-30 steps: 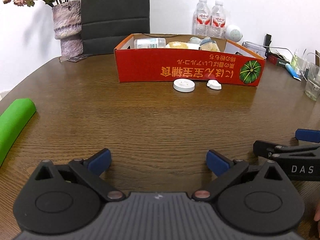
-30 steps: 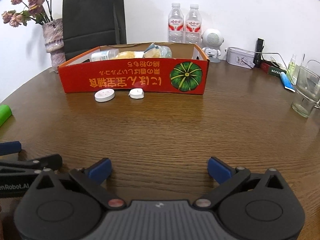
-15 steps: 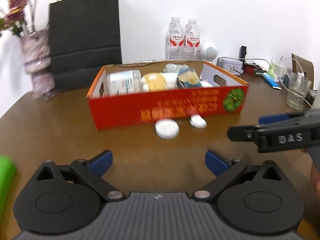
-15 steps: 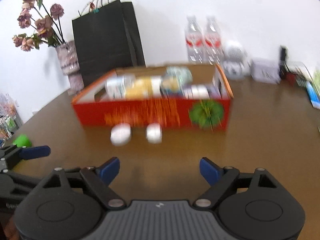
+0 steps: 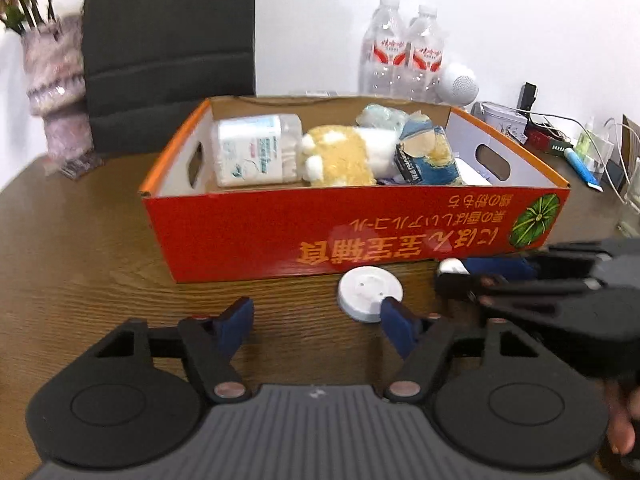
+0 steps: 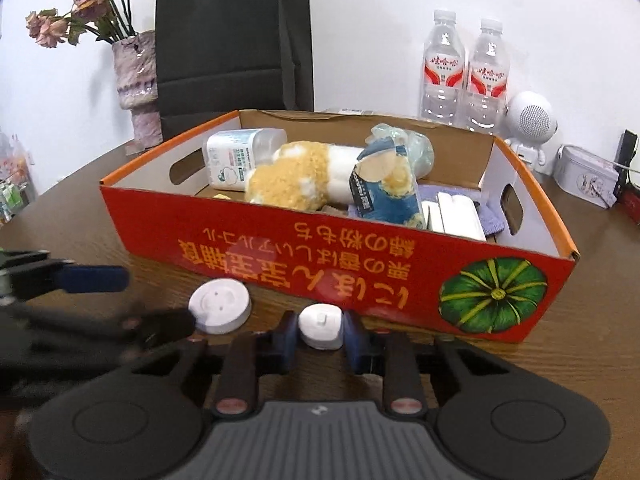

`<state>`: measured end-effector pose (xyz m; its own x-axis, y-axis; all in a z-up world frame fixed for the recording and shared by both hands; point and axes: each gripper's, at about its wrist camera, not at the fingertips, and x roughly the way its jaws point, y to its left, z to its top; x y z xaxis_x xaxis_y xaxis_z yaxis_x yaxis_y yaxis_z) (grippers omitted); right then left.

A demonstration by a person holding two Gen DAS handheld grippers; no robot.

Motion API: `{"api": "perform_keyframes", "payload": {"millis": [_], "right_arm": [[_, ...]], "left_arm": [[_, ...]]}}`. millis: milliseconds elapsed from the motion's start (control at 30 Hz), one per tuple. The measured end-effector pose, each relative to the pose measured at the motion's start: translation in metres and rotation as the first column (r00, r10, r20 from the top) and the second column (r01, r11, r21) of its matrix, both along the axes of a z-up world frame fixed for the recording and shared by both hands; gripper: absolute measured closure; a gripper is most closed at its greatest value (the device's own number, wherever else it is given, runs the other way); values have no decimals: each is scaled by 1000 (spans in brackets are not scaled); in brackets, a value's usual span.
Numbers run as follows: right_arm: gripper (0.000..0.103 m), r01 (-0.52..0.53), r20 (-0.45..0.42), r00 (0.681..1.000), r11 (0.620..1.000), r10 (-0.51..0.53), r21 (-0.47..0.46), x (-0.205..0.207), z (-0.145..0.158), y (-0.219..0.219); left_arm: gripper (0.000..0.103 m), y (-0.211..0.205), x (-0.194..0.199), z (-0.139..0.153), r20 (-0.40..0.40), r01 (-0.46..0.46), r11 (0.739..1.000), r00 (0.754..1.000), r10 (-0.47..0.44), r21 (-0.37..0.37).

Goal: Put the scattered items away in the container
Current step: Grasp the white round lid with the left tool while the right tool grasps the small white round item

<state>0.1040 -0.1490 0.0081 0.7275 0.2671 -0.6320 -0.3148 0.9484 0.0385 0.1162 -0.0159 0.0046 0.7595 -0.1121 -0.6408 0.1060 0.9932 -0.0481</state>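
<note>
A red cardboard box (image 5: 256, 236) (image 6: 280, 256) stands on the brown table and holds a plush toy, a white bottle, a snack bag and other items. Two white discs lie in front of it. The larger disc (image 5: 370, 293) (image 6: 219, 306) lies just ahead of my left gripper (image 5: 318, 322), which is open and empty. My right gripper (image 6: 320, 338) has its blue pads closed against both sides of the smaller disc (image 6: 322, 326), which rests on the table. In the left wrist view the right gripper (image 5: 464, 274) hides most of that disc.
A black paper bag (image 6: 232, 40), a vase of dried flowers (image 6: 134, 72), two water bottles (image 6: 466, 72), a white round speaker (image 6: 530, 120) and cables and small items (image 5: 568, 144) stand behind the box along the wall.
Both grippers moved forward toward the box. The right gripper narrowed from wide open to closed around the smaller disc. The left gripper stayed open, now beside the larger disc.
</note>
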Motion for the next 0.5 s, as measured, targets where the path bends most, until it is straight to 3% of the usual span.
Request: {"api": "perform_keyframes", "payload": {"millis": [100,233,300,500], "right_arm": [[80,30,-13,999,999,-30,-14,-9,4,-15],[80,72,-25,997,996,-71,43,-25,3,-41],[80,78,-21,997,996,-77,51,-29,2,-45],[80,43,-1,999,999,-43,18,-34,4,-37]], "left_arm": [[34,-7,8,-3,9,17,1000,1000,-17,-14],[39,-25,11,-10,32,47,997,998,-49,61],[62,-29,8,-11,52,72,996,996,-75,62],[63,-31,-14,-10,65,64,995,995,-69,74]]}}
